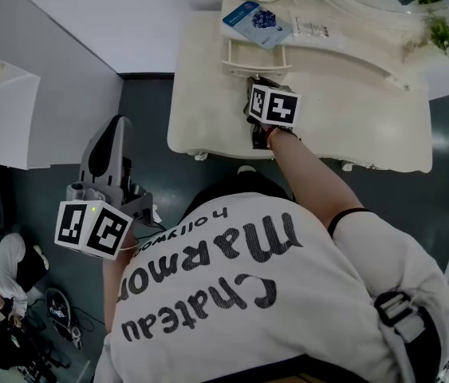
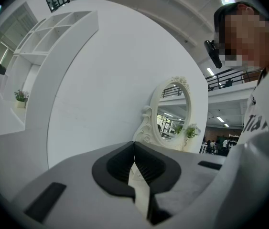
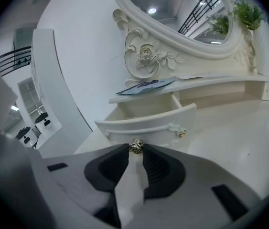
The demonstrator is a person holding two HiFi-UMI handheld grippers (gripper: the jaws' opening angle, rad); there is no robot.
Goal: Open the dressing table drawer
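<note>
Right gripper [image 3: 135,150]: jaws partly closed, tips clamped on either side of the small metallic knob [image 3: 135,146] on the drawer [image 3: 146,124] front. In the head view this gripper [image 1: 259,86] reaches across the dressing table [image 1: 352,126] top to the drawer, angled downward.

Left gripper [image 2: 134,146]: jaws brought together at the tips, nothing between them. It is held low at the person's left side, well apart from the table [image 1: 116,130], pointing roughly level.

Drawer: pulled out from under the raised shelf at the back left of the table top. Its pale interior is only partly visible. A second knob [image 3: 181,133] sits at the right end of the front.

Shelf above the drawer: a flat blue packet [image 3: 146,86] lies on it, below the oval mirror [image 3: 182,13].
</note>
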